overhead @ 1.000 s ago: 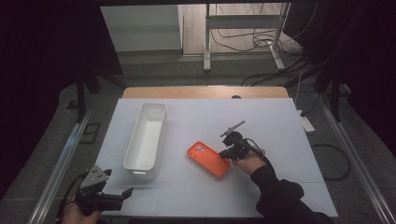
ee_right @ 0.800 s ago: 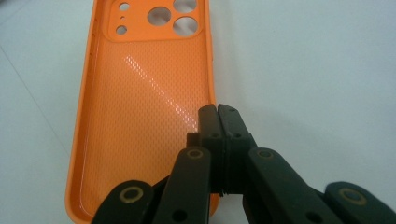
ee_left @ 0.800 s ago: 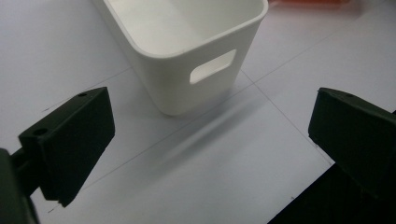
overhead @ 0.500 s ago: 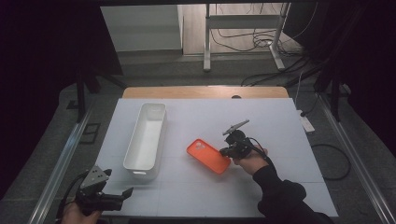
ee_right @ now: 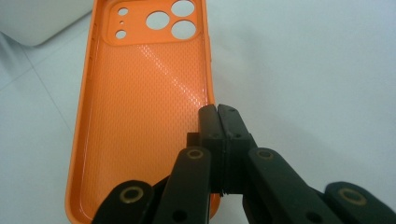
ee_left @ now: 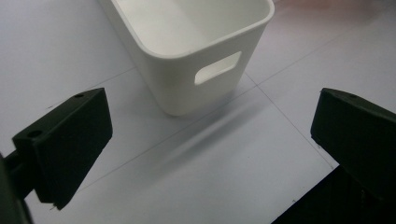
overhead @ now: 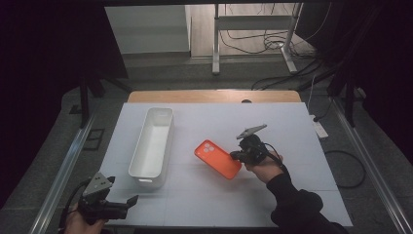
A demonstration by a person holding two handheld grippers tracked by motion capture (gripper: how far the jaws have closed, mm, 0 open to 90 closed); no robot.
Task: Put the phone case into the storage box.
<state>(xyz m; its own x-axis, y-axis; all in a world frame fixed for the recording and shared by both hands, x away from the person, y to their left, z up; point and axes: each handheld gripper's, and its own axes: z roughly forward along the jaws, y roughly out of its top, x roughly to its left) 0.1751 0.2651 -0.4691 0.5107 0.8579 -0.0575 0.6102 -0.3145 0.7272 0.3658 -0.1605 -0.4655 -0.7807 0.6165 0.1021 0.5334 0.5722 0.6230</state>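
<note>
Orange phone case (ee_right: 144, 121), rim pinched in right gripper (ee_right: 218, 114)

left gripper (overhead: 131, 201) low near the table's front edge, jaws wide apart — right gripper (ee_right: 218, 109) jaws pressed together

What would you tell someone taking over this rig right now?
Right gripper: jaws shut on the side wall of the orange phone case, near its lower end.
Left gripper: jaws open, nothing between them, at the table's near left corner, facing the end of the white bin.
The phone case lies open side up on the table, to the right of the bin and apart from it. The bin is empty.
Done: case gripped. Left: probably lifting it into the bin.
</note>
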